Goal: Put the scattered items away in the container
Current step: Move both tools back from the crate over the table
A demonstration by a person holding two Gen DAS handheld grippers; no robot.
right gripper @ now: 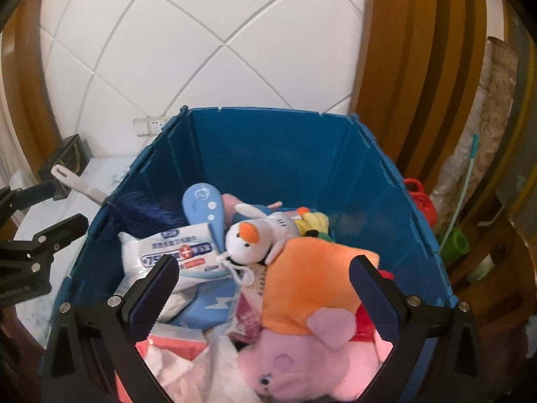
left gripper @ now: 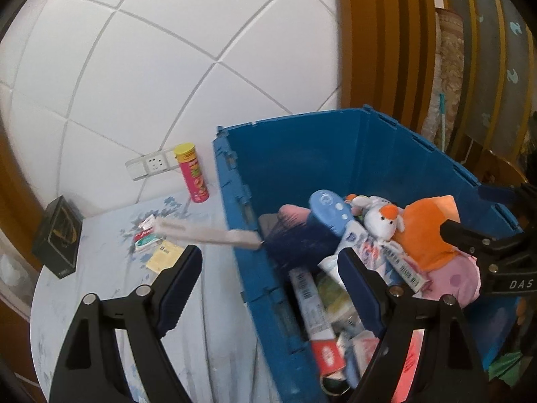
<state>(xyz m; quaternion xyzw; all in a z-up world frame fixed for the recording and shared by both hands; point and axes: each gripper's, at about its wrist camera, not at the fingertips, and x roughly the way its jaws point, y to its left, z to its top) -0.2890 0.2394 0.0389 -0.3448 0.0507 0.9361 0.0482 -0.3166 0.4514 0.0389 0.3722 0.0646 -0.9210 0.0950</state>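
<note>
A blue crate (left gripper: 302, 154) (right gripper: 268, 154) holds several items: a pink and orange plush pig (right gripper: 302, 319) (left gripper: 446, 262), a white plush bird (right gripper: 248, 238), a wipes pack (right gripper: 174, 248) and a blue duster (left gripper: 295, 238) whose white handle (left gripper: 204, 231) sticks out over the left rim. My left gripper (left gripper: 268, 268) is open and empty above the crate's left wall. My right gripper (right gripper: 265, 285) is open and empty above the plush pig. On the table left of the crate lie small packets (left gripper: 147, 235), a yellow card (left gripper: 164, 255) and a red can (left gripper: 192, 173).
A black box (left gripper: 57, 235) stands at the table's left edge. A wall socket (left gripper: 151, 164) sits on the white tiled wall behind. Wooden furniture and rolled fabric stand right of the crate, with red and green plastic items (right gripper: 423, 201) beside it.
</note>
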